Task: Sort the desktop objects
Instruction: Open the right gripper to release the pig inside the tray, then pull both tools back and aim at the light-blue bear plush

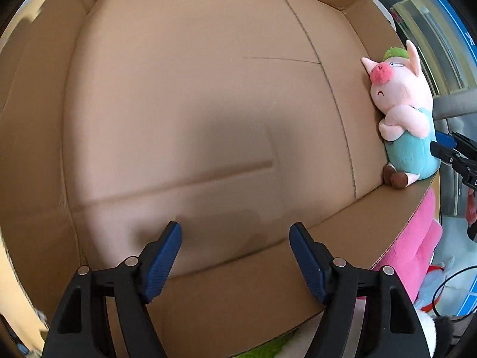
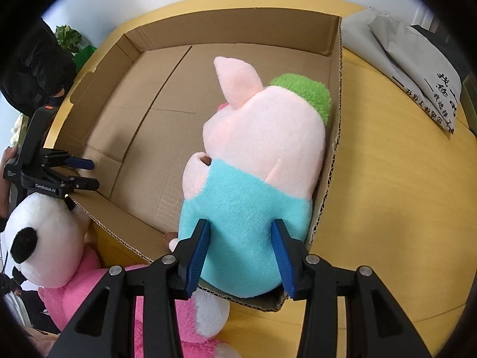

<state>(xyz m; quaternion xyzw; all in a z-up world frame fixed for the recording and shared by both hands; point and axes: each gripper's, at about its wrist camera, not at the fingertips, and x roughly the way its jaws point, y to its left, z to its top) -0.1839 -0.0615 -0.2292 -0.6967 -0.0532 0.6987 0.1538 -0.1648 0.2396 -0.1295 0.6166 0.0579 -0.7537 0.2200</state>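
While the left gripper (image 1: 235,256) hangs spread and empty over the cardboard box (image 2: 335,137), the right gripper (image 2: 241,256) clamps the pig plush (image 2: 253,173) against the box's right wall.

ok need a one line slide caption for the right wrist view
Right gripper grips the pig plush at the cardboard box corner; left gripper waits open.

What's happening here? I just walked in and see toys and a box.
A person is sorting plush toys into a cardboard box. The right gripper holds a pig plush at the box's right wall. The left gripper hangs open over the box floor. A panda plush waits outside.
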